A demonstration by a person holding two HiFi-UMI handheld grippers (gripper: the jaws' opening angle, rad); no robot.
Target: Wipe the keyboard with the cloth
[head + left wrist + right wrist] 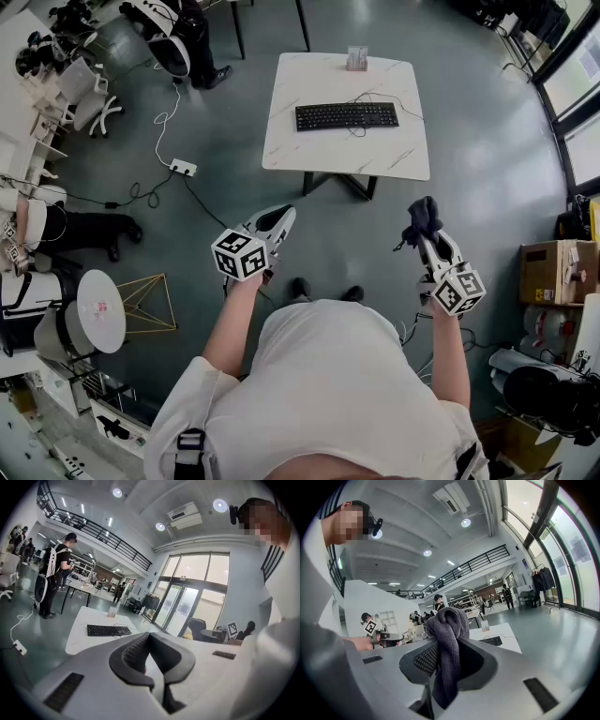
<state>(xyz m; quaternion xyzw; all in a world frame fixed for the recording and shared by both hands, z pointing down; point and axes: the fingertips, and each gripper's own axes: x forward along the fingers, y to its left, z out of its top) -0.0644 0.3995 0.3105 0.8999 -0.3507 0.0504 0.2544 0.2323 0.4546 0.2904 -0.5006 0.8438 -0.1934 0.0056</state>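
Note:
A black keyboard (347, 115) lies on a white marble-look table (309, 150) well ahead of me; it also shows small in the left gripper view as the keyboard (108, 630) and at the right gripper view's middle as the keyboard (492, 641). My right gripper (424, 225) is shut on a dark grey cloth (422, 218), which bunches above the jaws as the cloth (447, 648). My left gripper (278, 220) is shut and holds nothing; its jaws (149, 641) meet. Both grippers hang over the floor, short of the table.
A small card stand (356, 58) sits at the table's far edge. A power strip (183, 168) with cables lies on the floor to the left. Cardboard boxes (555, 272) stand at right, a round stool (100, 310) and wire frame at left. A person (54, 576) stands beyond.

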